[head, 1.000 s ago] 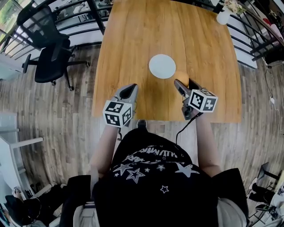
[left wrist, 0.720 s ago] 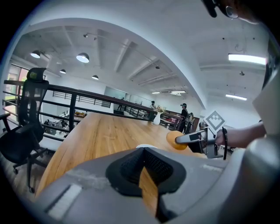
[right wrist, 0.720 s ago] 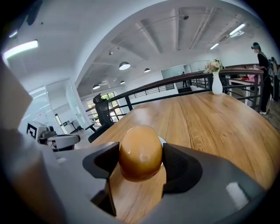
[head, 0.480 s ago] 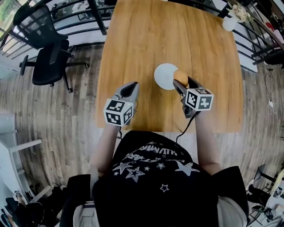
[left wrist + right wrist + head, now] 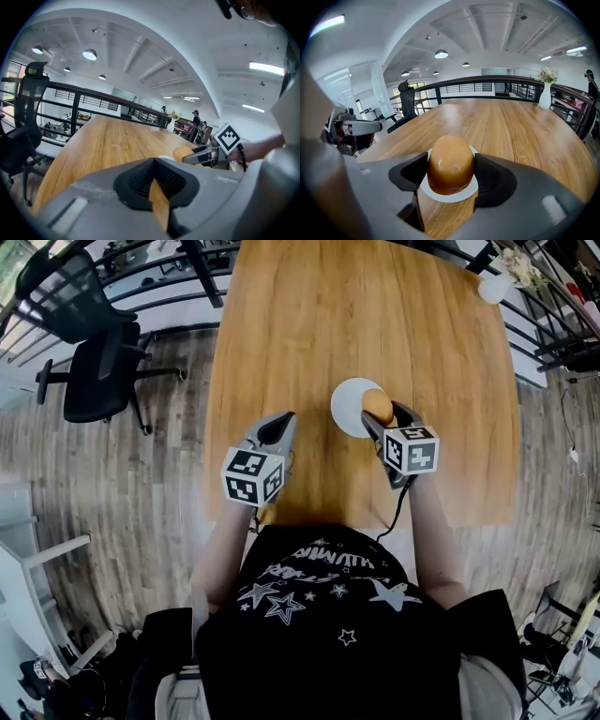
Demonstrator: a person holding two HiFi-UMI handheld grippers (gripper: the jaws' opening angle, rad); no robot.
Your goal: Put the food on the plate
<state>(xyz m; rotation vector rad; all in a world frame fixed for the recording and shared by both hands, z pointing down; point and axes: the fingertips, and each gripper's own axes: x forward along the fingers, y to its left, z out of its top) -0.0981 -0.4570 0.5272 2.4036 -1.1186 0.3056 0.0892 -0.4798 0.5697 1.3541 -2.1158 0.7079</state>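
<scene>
A brown, glossy bun [image 5: 377, 406] sits between the jaws of my right gripper [image 5: 384, 414], which is shut on its two sides. The bun hangs over the right part of a small white plate [image 5: 348, 406] on the wooden table [image 5: 309, 324]. In the right gripper view the bun [image 5: 450, 163] fills the gap of the right gripper [image 5: 450, 172], with the plate's rim [image 5: 449, 197] showing below it. My left gripper [image 5: 275, 428] rests to the left of the plate, shut, with nothing in it. From the left gripper view, the left gripper [image 5: 157, 188] points across the table, and the bun [image 5: 183, 153] shows at right.
A black office chair [image 5: 94, 371] stands on the floor left of the table. A white vase with flowers [image 5: 495, 287] sits at the far right corner of the table. Dark railings run along the table's far and side edges. The near table edge lies just under both grippers.
My right gripper has carried the bun leftwards from beside the plate to over its right part. The left gripper has stayed where it was.
</scene>
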